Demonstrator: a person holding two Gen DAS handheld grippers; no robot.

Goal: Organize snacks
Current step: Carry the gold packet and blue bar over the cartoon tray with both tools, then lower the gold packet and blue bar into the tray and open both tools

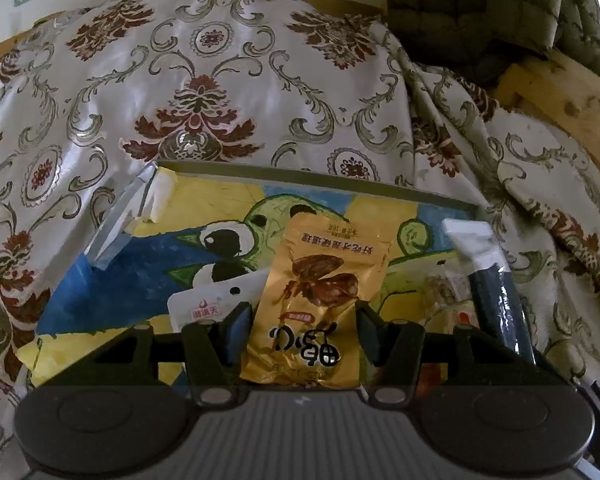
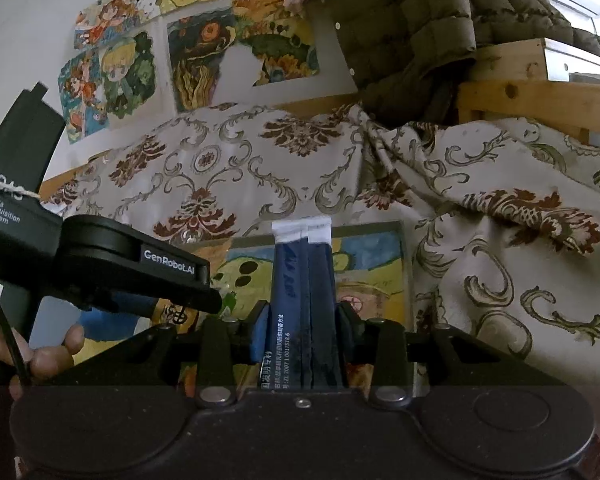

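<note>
My left gripper is shut on a gold snack packet with a brown nut picture, held over a clear box whose bottom shows a painted cartoon picture. A white packet lies in the box just left of the gold one. My right gripper is shut on a dark blue stick pack with white ends, over the same box. That stick pack also shows at the right of the left wrist view. The left gripper's body and a hand fill the left of the right wrist view.
A floral cloth covers the surface around the box and bunches into folds at the right. A quilted olive jacket hangs over a wooden frame behind. Drawings are stuck on the wall.
</note>
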